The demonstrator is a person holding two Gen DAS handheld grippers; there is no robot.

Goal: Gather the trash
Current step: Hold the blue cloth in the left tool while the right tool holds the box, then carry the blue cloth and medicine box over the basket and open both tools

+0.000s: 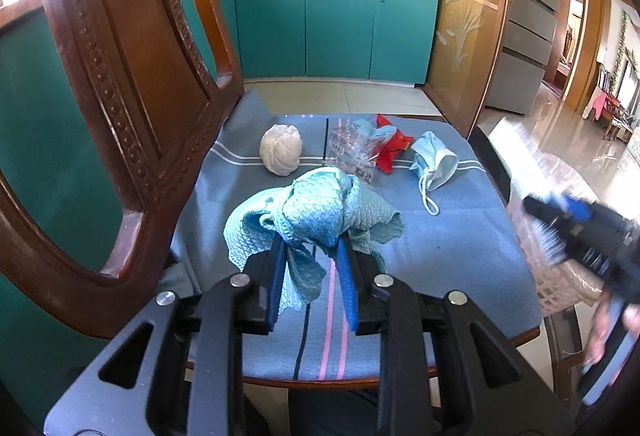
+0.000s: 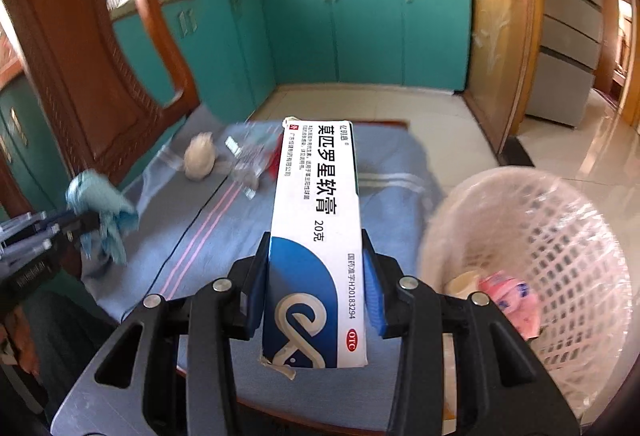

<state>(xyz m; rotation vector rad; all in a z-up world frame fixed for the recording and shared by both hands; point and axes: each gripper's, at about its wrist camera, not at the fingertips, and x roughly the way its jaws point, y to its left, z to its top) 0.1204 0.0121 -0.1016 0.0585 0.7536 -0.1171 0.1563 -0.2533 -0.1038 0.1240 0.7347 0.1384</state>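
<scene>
My left gripper is shut on a crumpled light-blue cloth and holds it above the blue chair cushion. My right gripper is shut on a white and blue ointment box, held over the cushion next to a white mesh basket. The basket holds a pink wrapper. On the cushion lie a white paper ball, a clear plastic wrapper, a red packet and a blue face mask. In the left wrist view the right gripper is blurred over the basket.
The carved wooden chair back rises on the left. Teal kitchen cabinets with pots on the counter stand behind. A wooden glass door frame and a grey fridge are on the right, over shiny tiled floor.
</scene>
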